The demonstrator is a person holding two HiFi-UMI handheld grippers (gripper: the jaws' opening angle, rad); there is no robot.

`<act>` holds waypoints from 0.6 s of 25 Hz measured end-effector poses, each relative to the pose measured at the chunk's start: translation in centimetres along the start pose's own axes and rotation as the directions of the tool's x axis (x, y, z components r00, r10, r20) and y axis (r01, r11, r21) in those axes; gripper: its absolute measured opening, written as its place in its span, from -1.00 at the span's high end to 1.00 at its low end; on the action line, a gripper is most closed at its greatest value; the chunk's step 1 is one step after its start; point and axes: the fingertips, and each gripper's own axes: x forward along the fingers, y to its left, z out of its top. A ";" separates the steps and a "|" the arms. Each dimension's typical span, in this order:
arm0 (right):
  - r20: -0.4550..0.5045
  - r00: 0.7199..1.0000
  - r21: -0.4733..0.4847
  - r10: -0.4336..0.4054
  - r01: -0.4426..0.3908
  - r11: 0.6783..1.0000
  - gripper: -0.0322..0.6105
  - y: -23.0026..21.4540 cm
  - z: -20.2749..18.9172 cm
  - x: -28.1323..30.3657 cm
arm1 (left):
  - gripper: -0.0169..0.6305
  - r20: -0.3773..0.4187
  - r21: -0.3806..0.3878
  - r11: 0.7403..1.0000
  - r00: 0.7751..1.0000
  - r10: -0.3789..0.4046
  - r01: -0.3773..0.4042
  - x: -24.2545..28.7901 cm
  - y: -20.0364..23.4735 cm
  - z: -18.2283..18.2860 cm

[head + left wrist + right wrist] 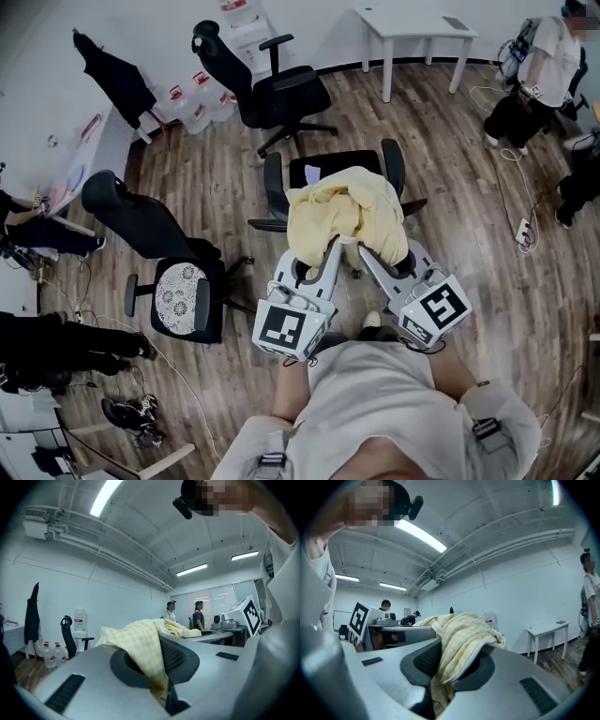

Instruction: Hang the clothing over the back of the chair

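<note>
A pale yellow checked garment (345,217) hangs bunched between my two grippers, above the black office chair (330,169) right in front of me. My left gripper (336,242) is shut on one edge of the cloth, which runs up out of its jaws as the yellow garment (140,644) in the left gripper view. My right gripper (360,245) is shut on the other edge; there the garment (459,639) drapes over its jaws. The two sets of fingertips sit close together under the cloth. The chair's back is hidden beneath the garment.
A second black chair (169,253) with a patterned seat stands to the left, a third (262,84) behind. A white table (412,37) is at the back right, water bottles (202,108) by the wall. A person (534,80) stands at the right, cables on the wooden floor.
</note>
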 end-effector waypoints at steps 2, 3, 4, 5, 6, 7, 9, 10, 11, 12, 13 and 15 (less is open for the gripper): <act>-0.025 1.000 0.014 -0.018 0.019 1.000 0.68 0.0 -1.1 0.4 | 0.83 -0.011 -0.013 1.000 1.000 -0.019 0.019 -0.1 0.2 -1.0; -0.040 0.999 0.017 -0.028 0.029 0.999 0.68 0.1 -1.5 0.6 | 0.83 -0.018 -0.021 0.999 0.999 -0.029 0.028 -0.2 0.4 -1.5; -0.052 0.998 0.020 -0.038 0.039 0.999 0.68 0.2 -1.9 0.8 | 0.83 -0.026 -0.030 0.999 0.999 -0.039 0.039 -0.3 0.5 -1.8; -0.061 0.997 0.024 -0.047 0.049 0.999 0.68 0.3 -2.1 0.9 | 0.83 -0.032 -0.038 0.998 0.998 -0.050 0.049 -0.4 0.7 -2.1; -0.067 0.996 0.027 -0.056 0.058 0.998 0.68 0.3 -2.3 1.2 | 0.83 -0.036 -0.045 0.997 0.998 -0.060 0.058 -0.6 0.9 -2.4; -0.071 0.995 0.029 -0.065 0.067 0.997 0.68 0.4 -2.4 1.5 | 0.83 -0.039 -0.049 0.997 0.997 -0.068 0.066 -0.6 1.2 -2.5; -0.080 0.993 0.030 -0.082 0.085 0.996 0.68 0.6 -2.8 2.0 | 0.83 -0.047 -0.056 0.995 0.995 -0.083 0.080 -0.8 1.8 -3.1; -0.088 0.992 0.032 -0.092 0.095 0.995 0.68 0.7 -3.2 2.1 | 0.83 -0.052 -0.063 0.994 0.995 -0.090 0.087 -0.8 1.9 -3.4; -0.098 0.990 0.034 -0.101 0.105 0.994 0.68 0.7 -3.5 2.1 | 0.83 -0.058 -0.070 0.993 0.994 -0.097 0.093 -0.9 2.0 -3.7; -0.106 0.988 0.037 -0.110 0.115 0.993 0.68 0.7 -3.7 2.1 | 0.83 -0.062 -0.076 0.992 0.993 -0.104 0.099 -0.9 2.0 -4.0; -0.111 0.987 0.039 -0.116 0.121 0.992 0.68 0.7 -3.9 2.1 | 0.83 -0.066 -0.080 0.991 0.992 -0.110 0.105 -0.9 2.0 -4.2; -0.115 0.986 0.041 -0.123 0.128 0.991 0.68 0.6 -4.2 2.2 | 0.83 -0.073 -0.085 0.990 0.990 -0.121 0.115 -0.8 2.0 -4.6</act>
